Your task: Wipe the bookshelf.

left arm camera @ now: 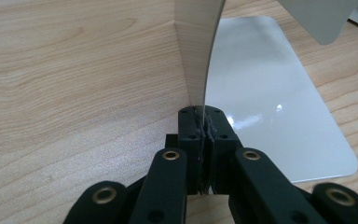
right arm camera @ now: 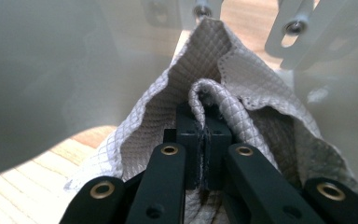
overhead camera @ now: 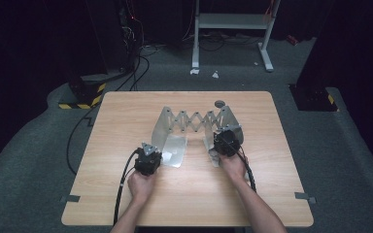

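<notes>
Left gripper (left arm camera: 204,123) clamped on upright left plate (left arm camera: 196,51) of metal rack (overhead camera: 194,121); right gripper (right arm camera: 204,122) clamped on cloth (right arm camera: 242,98) against rack's right plate (overhead camera: 228,118), table (overhead camera: 126,126) centre.

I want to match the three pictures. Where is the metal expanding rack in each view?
High view: the metal expanding rack stands at the table's centre, between both grippers.
Left gripper view: its left upright plate rises from the shut jaws at top centre, its flat foot lying to the right.
Right gripper view: its plate covers the left, lattice bars at top right, behind a white cloth.
Shared landmark: the wooden table.
</notes>
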A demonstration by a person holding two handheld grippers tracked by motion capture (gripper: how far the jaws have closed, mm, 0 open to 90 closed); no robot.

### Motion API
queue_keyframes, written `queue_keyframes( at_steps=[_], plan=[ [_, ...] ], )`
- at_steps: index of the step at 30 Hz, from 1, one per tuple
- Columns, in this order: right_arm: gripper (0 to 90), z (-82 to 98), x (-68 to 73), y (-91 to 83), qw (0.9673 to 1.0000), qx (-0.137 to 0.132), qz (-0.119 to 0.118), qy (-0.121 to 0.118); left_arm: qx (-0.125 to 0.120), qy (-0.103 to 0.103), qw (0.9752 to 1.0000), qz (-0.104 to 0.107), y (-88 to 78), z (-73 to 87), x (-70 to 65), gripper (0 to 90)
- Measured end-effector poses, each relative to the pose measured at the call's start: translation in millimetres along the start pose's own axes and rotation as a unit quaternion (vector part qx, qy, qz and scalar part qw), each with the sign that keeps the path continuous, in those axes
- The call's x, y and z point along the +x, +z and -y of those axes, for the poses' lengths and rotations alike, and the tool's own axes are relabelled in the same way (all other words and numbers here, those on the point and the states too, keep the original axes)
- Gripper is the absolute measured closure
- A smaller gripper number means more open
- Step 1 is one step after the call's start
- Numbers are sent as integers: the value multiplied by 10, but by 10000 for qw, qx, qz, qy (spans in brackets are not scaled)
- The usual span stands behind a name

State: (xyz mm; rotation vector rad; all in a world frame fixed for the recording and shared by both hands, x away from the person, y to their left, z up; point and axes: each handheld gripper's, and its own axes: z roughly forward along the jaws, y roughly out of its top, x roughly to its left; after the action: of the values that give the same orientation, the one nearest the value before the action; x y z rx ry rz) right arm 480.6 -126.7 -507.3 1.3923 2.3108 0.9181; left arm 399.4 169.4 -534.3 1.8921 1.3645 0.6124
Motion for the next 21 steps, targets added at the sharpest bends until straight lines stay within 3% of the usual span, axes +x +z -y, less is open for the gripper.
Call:
queue_keyframes(
  at_steps=[11,21],
  plan=[
    [884,-218,47,-203,9996,-282,-45,-45,1,-4,10000,7,-1,0,1,861],
    [884,-402,113,-459,9970,-750,-152,-142,3,1,10000,7,-1,0,1,861]
  ],
)
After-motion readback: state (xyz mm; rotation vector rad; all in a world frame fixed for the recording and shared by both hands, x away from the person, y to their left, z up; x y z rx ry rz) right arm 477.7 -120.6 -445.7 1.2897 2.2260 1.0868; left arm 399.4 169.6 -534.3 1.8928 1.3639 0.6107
